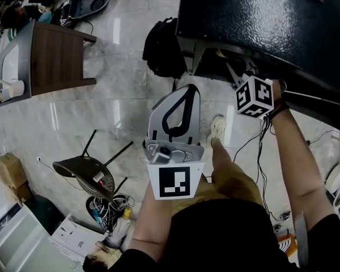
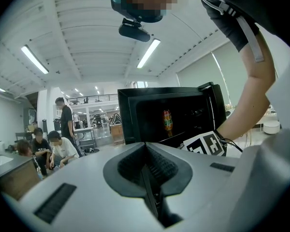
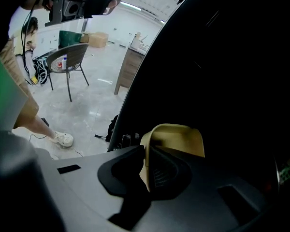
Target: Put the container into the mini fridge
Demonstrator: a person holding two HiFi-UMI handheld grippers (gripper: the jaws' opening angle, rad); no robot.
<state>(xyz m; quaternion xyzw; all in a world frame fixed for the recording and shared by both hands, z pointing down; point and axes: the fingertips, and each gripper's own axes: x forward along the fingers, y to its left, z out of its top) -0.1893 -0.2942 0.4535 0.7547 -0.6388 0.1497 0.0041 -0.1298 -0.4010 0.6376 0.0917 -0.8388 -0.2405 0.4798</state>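
1. Between the jaws of the right hand-held gripper (image 3: 146, 170), the thin wall of a tan container (image 3: 179, 139) is pinched, the jaws nearly together on it. Gripping the rim edge-on leaves the open tub jutting ahead of the gripper, so it can enter first.
2. The container hangs at the dark mouth of the mini fridge (image 1: 260, 16), and I cannot tell whether it rests on any shelf. The right arm stretches forward and dips under the fridge's black top, likely because the opening lies below that edge as the head view sees it.
3. The left hand-held gripper (image 2: 147, 170) has its jaws pressed together with nothing between them. It hovers over the person's thigh, well apart from the fridge, and points toward it. It seems parked out of the way, since one gripper is enough for a light tub.
4. In the left gripper view, a drink can (image 2: 167, 121) stands upright inside the fridge. The container probably needs a free spot beside it, not against it.
5. Farther out, a black backpack (image 1: 164, 50) lies on the marble floor (image 1: 119, 106) near the fridge. A chair (image 1: 82, 169) stands well off to the left, and neither bears on the task.
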